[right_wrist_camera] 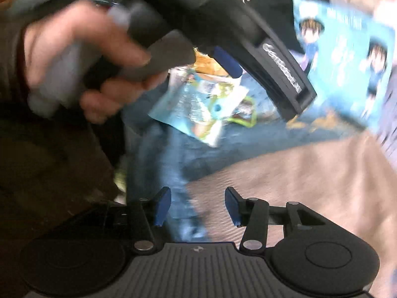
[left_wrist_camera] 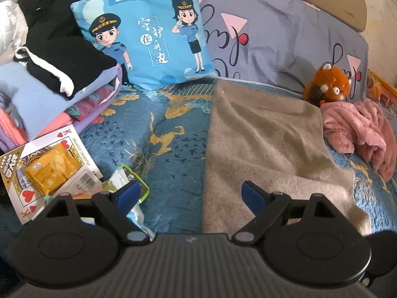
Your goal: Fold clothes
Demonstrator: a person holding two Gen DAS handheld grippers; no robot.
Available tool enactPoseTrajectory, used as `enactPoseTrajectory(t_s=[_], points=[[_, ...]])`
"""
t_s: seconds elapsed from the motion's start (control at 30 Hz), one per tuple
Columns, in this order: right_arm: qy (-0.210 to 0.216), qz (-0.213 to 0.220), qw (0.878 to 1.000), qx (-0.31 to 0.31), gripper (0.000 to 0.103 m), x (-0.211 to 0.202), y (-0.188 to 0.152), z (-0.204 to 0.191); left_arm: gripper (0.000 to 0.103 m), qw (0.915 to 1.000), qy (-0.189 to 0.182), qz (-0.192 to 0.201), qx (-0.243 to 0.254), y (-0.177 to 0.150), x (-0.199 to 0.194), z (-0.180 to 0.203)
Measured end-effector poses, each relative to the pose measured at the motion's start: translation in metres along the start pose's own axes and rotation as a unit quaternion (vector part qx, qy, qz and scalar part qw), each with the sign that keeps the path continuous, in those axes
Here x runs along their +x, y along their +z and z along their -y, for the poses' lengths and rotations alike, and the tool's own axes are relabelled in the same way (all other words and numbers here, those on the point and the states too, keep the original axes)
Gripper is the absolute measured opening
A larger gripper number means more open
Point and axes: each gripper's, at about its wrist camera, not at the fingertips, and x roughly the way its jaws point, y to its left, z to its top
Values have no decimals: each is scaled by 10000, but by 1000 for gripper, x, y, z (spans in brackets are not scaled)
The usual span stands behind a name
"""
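A grey-beige fleece garment [left_wrist_camera: 268, 144] lies spread flat on the blue patterned bedspread [left_wrist_camera: 168, 149]. My left gripper [left_wrist_camera: 191, 193] hovers over its near left edge, jaws wide open and nothing between them; the right finger is above the fleece. The blurred right wrist view shows my right gripper [right_wrist_camera: 197, 206] open over the same fleece's [right_wrist_camera: 297, 186] edge, with nothing pinched. A person's hand [right_wrist_camera: 82, 57] holds the other tool's handle above it. A pink fluffy garment [left_wrist_camera: 359, 134] lies crumpled at the right.
A stack of folded clothes [left_wrist_camera: 49, 74] topped by a black piece sits at the left. Behind are a blue cartoon cushion [left_wrist_camera: 148, 37], a grey pillow [left_wrist_camera: 285, 37] and an orange plush toy [left_wrist_camera: 327, 84]. A playing-card box [left_wrist_camera: 22, 188] and snack packets [right_wrist_camera: 206, 106] lie near left.
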Motion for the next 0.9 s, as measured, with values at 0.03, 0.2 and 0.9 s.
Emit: enactPoseTrajectory(t_s=[0.03,0.2,0.9], points=[[-24,-19,9999,-117,49,4,0,-3,92,10000,13,4,-29,0,0,-1],[-33,-48,9995,-298,49,22,4,-6,92,9998,75,-17,-192,1,1,-8],[580,493,9442,3204,8,19,-16,90,92,9994,88,15,-324,3,0,-13]])
